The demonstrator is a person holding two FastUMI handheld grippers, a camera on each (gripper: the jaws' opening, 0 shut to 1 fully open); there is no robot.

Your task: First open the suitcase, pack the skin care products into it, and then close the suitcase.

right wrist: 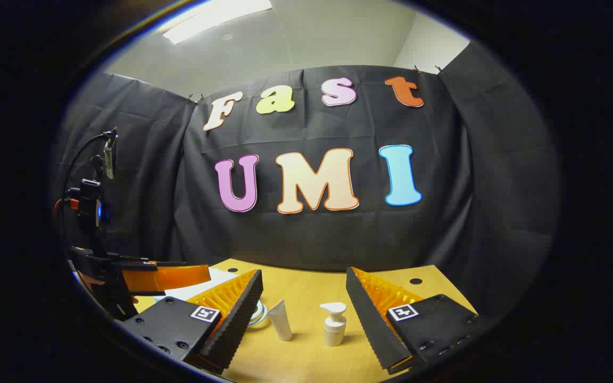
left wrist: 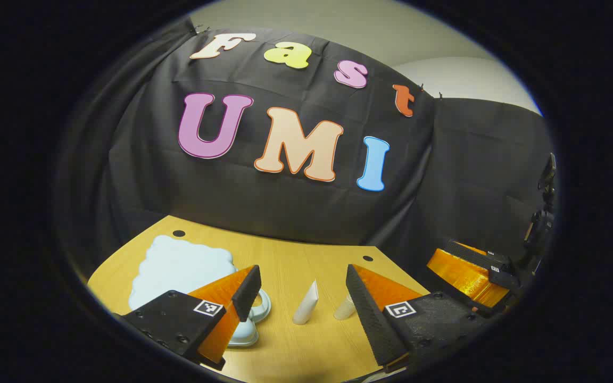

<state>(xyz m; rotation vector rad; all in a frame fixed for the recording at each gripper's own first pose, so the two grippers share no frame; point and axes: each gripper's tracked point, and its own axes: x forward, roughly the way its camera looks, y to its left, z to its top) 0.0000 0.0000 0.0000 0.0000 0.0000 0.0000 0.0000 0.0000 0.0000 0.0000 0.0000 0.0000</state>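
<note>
Nothing is packed yet: suitcase [left wrist: 179, 268] lies closed at nine o'clock, tube [right wrist: 280, 319] and pump bottle [right wrist: 334, 324] stand on the desk [right wrist: 306, 354]; both tongs [left wrist: 301, 303] [right wrist: 304, 314] gape wide, empty.

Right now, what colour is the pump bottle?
White pump bottle, clearest in the right gripper view.

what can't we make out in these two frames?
- Suitcase: near edge and handle partly behind the left tongs' finger in the left gripper view; no latch or zip can be made out.
- Pump bottle: mostly behind the other finger there; clear in the right gripper view.
- Tube: label too small.
- Right tongs: open, holding nothing.
</note>
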